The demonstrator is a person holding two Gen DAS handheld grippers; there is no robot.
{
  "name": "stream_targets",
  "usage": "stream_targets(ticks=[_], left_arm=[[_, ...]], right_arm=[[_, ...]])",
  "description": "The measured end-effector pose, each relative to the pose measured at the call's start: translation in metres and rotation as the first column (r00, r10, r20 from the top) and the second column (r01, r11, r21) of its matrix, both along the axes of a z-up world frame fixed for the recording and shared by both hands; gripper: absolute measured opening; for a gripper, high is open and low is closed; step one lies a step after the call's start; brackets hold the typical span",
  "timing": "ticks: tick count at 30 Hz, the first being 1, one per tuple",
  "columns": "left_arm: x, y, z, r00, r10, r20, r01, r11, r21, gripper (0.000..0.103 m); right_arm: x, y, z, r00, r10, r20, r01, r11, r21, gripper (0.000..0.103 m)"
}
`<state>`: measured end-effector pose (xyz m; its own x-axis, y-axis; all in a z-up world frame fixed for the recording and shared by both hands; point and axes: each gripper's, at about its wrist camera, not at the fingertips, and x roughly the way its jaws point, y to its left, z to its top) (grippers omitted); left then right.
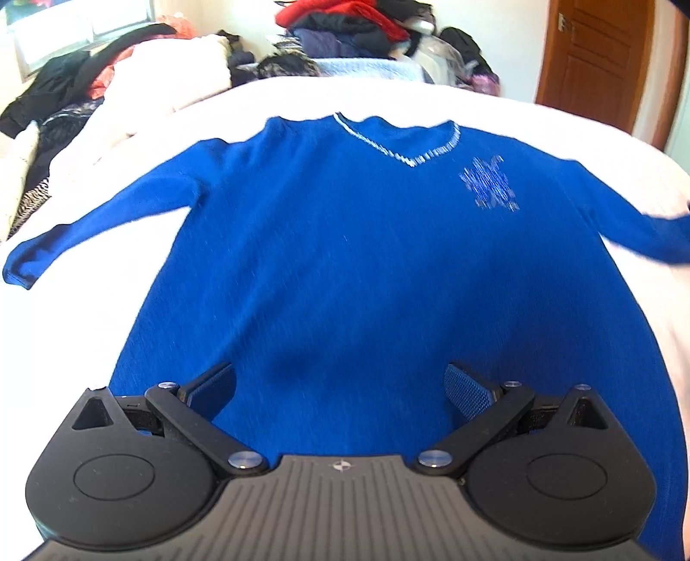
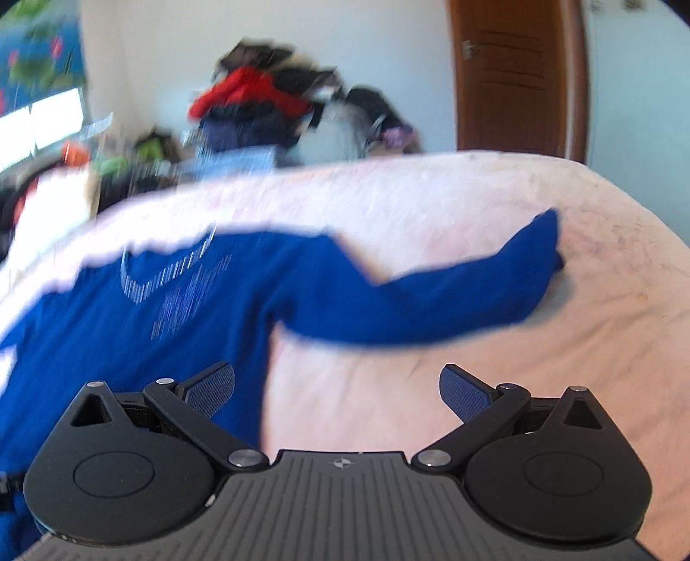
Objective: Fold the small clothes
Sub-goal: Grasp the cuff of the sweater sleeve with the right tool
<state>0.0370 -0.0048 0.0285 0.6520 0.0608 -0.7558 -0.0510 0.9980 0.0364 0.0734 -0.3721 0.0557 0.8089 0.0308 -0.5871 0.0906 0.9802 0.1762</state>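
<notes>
A blue V-neck sweater (image 1: pixel 345 241) with a white-trimmed collar and a pale chest emblem lies spread face up on a white bed (image 1: pixel 86 328), both sleeves out to the sides. My left gripper (image 1: pixel 340 388) is open and empty over the sweater's lower body. In the right wrist view the sweater (image 2: pixel 172 310) lies to the left and its right sleeve (image 2: pixel 453 297) stretches across the bed (image 2: pixel 474 388). My right gripper (image 2: pixel 336 388) is open and empty, above the bed just beside the sweater's right side, below the sleeve.
Piles of clothes (image 1: pixel 353 30) sit beyond the bed's far edge, with more clothes heaped at the far left (image 1: pixel 77 86). A wooden door (image 1: pixel 599 56) stands at the back right. The bed's right edge (image 2: pixel 638 207) curves away near the sleeve cuff.
</notes>
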Motion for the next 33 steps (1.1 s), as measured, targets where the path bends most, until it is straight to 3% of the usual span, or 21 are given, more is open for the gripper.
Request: stream_targets(ticks=[3,6,8,11,13,16,19,22,25,28,30,33], left_arm=[[0.009,0.001,0.0,1.0,0.021,-0.007,-0.021,1.0,-0.008,0.103],[0.013,-0.003,-0.006,0.999,0.03,-0.034,-0.03,1.0,0.001,0.103],[0.015,-0.007,-0.011,0.998,0.029,-0.057,-0.029,1.0,0.013,0.103],[0.019,-0.014,-0.017,0.997,0.022,-0.078,-0.021,1.0,0.023,0.103],[0.022,-0.021,-0.019,0.997,0.013,-0.082,-0.011,1.0,0.024,0.103],[0.028,-0.033,-0.02,0.996,-0.004,-0.089,0.007,0.999,0.037,0.103],[0.034,-0.042,-0.02,0.996,-0.015,-0.092,0.02,0.998,0.053,0.103],[0.038,-0.045,-0.02,0.995,-0.011,-0.096,0.016,0.998,0.055,0.103],[0.04,-0.047,-0.022,0.995,-0.006,-0.102,0.012,0.998,0.056,0.103],[0.041,-0.048,-0.023,0.995,-0.004,-0.101,0.011,0.998,0.061,0.103],[0.041,-0.05,-0.023,0.995,-0.008,-0.101,0.014,0.998,0.068,0.103],[0.041,-0.051,-0.022,0.995,-0.008,-0.1,0.015,0.997,0.073,0.103]], right_arm=[[0.017,-0.069,0.009,0.991,-0.128,0.042,0.119,0.977,0.175,0.103],[0.028,-0.14,0.0,0.952,-0.3,0.055,0.265,0.902,0.342,0.1],[0.037,-0.178,-0.012,0.922,-0.387,0.017,0.356,0.865,0.354,0.093],[0.058,-0.213,-0.029,0.869,-0.49,-0.068,0.491,0.835,0.248,0.083],[0.073,-0.228,-0.041,0.871,-0.479,-0.112,0.492,0.841,0.225,0.077],[0.102,-0.233,-0.054,0.905,-0.395,-0.16,0.422,0.882,0.209,0.064],[0.116,-0.238,-0.056,0.91,-0.368,-0.189,0.4,0.9,0.171,0.053],[0.134,-0.236,-0.057,0.922,-0.32,-0.217,0.358,0.919,0.165,0.058],[0.142,-0.231,-0.053,0.932,-0.278,-0.234,0.32,0.932,0.17,0.08],[0.146,-0.224,-0.052,0.942,-0.238,-0.238,0.279,0.948,0.155,0.08],[0.148,-0.217,-0.052,0.946,-0.22,-0.237,0.251,0.961,0.113,0.075],[0.147,-0.218,-0.051,0.958,-0.177,-0.224,0.219,0.959,0.18,0.05]])
